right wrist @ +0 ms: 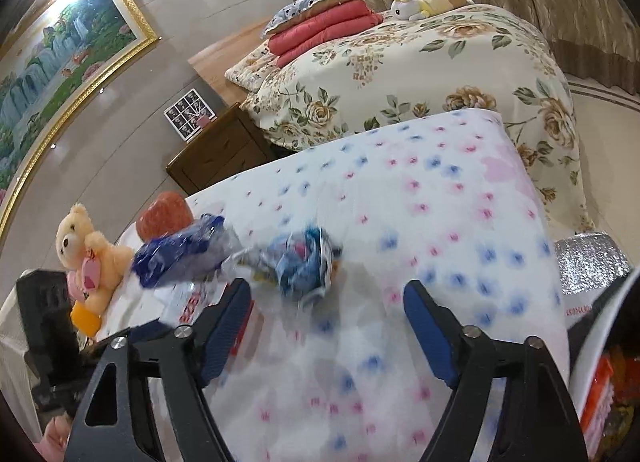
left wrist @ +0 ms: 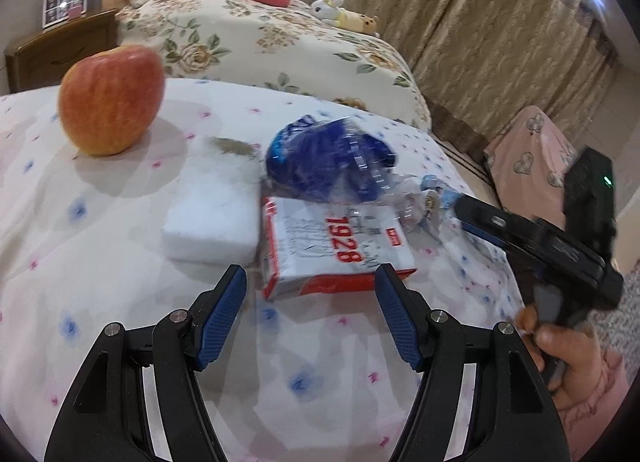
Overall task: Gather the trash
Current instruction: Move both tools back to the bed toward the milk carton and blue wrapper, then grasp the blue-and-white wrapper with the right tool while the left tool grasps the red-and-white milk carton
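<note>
Both grippers were in on the flowered cloth point(right wrist: 440, 189), and both stood wide apart with nothing between the pads. The left gripper point(left wrist: 312, 310) hovered just short of the red-and-white box point(left wrist: 332, 250) marked 1928, which lay flat dead ahead of its fingertips, its long axis running across the gap between the pads. Touching the box on its left side sat a white foam block point(left wrist: 212, 221); further ahead and to the left stood an apple point(left wrist: 112, 97), surely no trash.

Straight ahead of the right gripper point(right wrist: 328, 302), a little beyond its pads and left of centre, lay the crumpled blue-and-white wrapper point(right wrist: 304, 262). Beyond it, off to the left, the blue plastic bag point(right wrist: 180, 254) stretched out, long axis running left to right, its near tail reaching toward the wrapper. Motion blur smeared both, so whether they touched could not be told.

The wrapper looked feather-light, soft and crackly; it would likely crush under the pads, so a pinch across its bunched middle seemed best. The bag looked slippery and limp; its twisted tail would likely offer the firmest hold. The box looked stiff but light, best taken across its short sides. A teddy bear point(right wrist: 84, 246) sat off the far left.
</note>
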